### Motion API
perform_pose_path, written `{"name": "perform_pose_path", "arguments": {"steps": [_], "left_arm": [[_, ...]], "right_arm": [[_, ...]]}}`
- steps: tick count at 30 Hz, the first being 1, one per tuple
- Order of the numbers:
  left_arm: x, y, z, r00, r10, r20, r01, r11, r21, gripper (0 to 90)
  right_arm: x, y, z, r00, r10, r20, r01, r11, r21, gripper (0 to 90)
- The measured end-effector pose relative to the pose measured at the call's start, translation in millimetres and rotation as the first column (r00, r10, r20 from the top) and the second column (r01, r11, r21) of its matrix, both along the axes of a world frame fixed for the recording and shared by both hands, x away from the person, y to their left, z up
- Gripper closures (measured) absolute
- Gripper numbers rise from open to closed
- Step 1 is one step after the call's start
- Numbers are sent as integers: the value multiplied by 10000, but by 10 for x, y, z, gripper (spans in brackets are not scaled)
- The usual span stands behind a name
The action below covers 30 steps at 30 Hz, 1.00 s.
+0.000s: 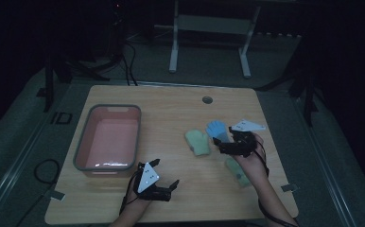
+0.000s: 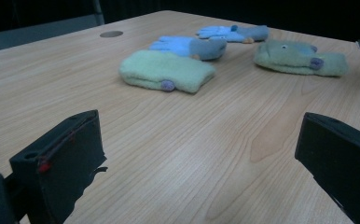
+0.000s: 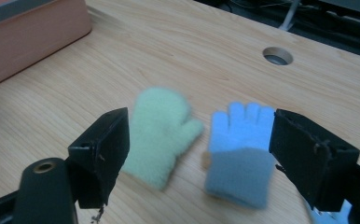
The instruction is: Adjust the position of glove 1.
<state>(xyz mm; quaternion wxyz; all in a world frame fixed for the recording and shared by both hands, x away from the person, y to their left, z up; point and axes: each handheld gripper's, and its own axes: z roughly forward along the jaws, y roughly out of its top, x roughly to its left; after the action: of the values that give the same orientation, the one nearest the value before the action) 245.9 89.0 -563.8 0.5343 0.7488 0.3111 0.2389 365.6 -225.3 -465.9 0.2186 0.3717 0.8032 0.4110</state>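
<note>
Fleecy, soft and light by the look of it, lay flat on the counter (image 3: 122, 70) beside a green mitten (image 3: 162, 128), best pinched across the grey cuff of the blue glove (image 3: 238, 149), right gripper (image 3: 199, 154) agape and empty above.

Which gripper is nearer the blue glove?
The right. The right gripper hovers right by the blue glove, fingers open on either side of it in its own view. The left gripper sits far off at the table's near edge, by the pink tub.
</note>
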Motion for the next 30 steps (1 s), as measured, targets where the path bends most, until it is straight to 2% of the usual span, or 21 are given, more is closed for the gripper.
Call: {"name": "perform_pose_path", "arguments": {"steps": [5,8,10,17,22,26,30], "left_arm": [[-1,1,0,10000,-17,9,17,10000,7,14],[-2,-1,0,10000,-32,19,32,10000,27,14],[-3,-4,0,10000,-41,29,41,10000,33,13],[-2,-5,1,10000,-68,24,68,10000,59,13],[-3,-7,0,10000,-81,12,81,10000,59,13],[-1,-5,1,10000,-98,3,98,9999,80,14],[-3,-7,1,9999,-120,5,120,9999,93,14]], "right_arm": [[76,102,-83,9995,246,-195,-247,9997,-36,254],[124,154,-145,9990,331,-293,-344,9985,-434,310],[155,182,-184,9989,263,-391,-280,9987,-436,352],[258,303,-325,9967,575,-568,-617,9953,-753,418],[348,381,-435,9906,1020,-915,-1078,9923,-614,540],[415,455,-510,9848,1288,-1165,-1380,9876,-744,565],[465,533,-580,9854,1260,-1143,-1374,9856,-989,577]]}}
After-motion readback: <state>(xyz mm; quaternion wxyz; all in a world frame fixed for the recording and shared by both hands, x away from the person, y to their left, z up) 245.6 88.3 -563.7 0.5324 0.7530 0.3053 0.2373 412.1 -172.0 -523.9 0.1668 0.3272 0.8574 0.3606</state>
